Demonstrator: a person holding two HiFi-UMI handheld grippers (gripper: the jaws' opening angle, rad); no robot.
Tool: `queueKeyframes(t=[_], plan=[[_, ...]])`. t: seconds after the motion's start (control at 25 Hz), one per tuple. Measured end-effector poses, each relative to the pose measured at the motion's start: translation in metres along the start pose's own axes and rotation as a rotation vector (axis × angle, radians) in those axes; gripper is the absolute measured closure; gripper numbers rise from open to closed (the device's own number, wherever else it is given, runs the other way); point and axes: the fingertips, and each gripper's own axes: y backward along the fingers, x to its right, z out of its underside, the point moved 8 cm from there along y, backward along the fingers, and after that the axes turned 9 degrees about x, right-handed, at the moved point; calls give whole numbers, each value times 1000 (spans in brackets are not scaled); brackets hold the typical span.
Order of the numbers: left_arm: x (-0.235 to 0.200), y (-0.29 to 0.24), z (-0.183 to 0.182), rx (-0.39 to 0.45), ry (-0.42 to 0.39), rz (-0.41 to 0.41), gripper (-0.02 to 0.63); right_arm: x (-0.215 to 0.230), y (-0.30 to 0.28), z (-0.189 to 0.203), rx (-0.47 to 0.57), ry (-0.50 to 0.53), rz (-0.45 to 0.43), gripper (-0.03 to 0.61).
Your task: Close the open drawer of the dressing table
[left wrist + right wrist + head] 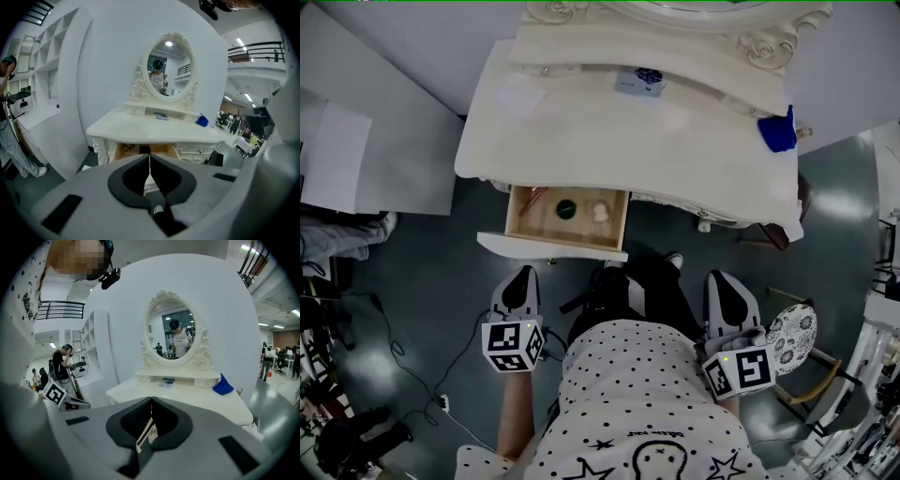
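The white carved dressing table (675, 141) has its wood-lined drawer (551, 247) pulled out under the tabletop's left front, so the closing is judged not begun. The left hand-held gripper (521, 279) and the right hand-held gripper (727, 283) have their jaws pressed together and empty. Both hang short of the drawer front, without contact.

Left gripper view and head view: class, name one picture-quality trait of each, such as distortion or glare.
Left gripper view: fisheye curves the white walls, corners go black, and the shut grey left tongs fill the foreground below the white carved dressing table. Head view: dim, with glare on the glossy dark floor; the open wooden drawer is sharp.
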Motion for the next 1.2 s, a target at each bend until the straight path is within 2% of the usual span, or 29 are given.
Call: queueKeyframes(t=[0.12, 0.24, 0.36, 0.48, 0.56, 0.72, 0.84, 1.0, 1.2], plan=[[-3, -8, 27, -88, -1, -7, 592, 5, 1, 1, -3, -6, 8, 569], [-7, -21, 58, -174, 23, -9, 538, 6, 2, 2, -12, -3, 5, 569], [-12, -36, 83, -251, 33, -13, 528, 6, 4, 2, -24, 0, 11, 569], [-16, -52, 107, -319, -18, -13, 515, 9, 7, 4, -35, -8, 32, 569], [-16, -62, 122, -356, -50, -2, 483, 10, 8, 6, -45, -8, 38, 569], [-16, -79, 136, -357, -20, -2, 454, 10, 8, 9, -67, -8, 39, 569], [-17, -92, 146, -393, -22, 8, 422, 9, 7, 10, -73, -5, 43, 569], [-14, -105, 154, -424, -2, 31, 419, 10, 11, 9, -74, 0, 65, 569], [-16, -115, 158, -426, -6, 9, 419, 11, 16, 11, -68, -5, 82, 569]])
